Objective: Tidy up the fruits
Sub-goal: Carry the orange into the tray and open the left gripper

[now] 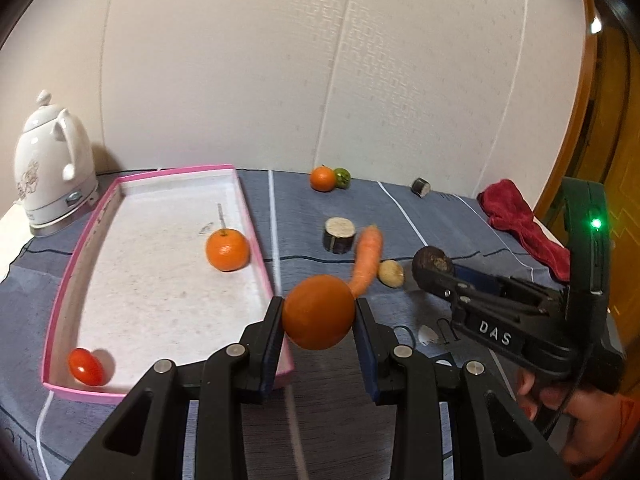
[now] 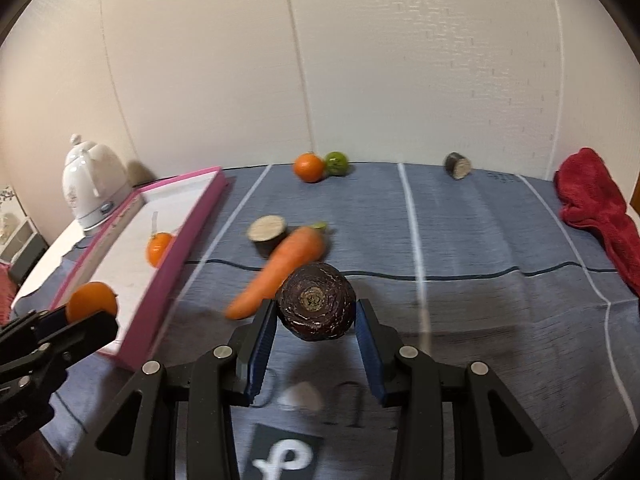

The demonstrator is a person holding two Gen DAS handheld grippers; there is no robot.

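Since the pink tray (image 1: 256,248) on the table (image 1: 440,216) is plainly where fruit belongs, with an orange (image 1: 227,249) and a red tomato (image 1: 85,366) already inside, my left fingers (image 1: 318,322) clamp a second orange (image 1: 319,312) just beside its near right rim. My right fingers (image 2: 316,320), further right of the tray, pinch a dark beetroot (image 2: 317,306), probably to keep vegetables separate.

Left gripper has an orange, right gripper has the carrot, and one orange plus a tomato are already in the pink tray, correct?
Not quite: the right gripper holds a dark purple round root, not the carrot, which lies on the cloth, as the right wrist view shows. The rest stands.
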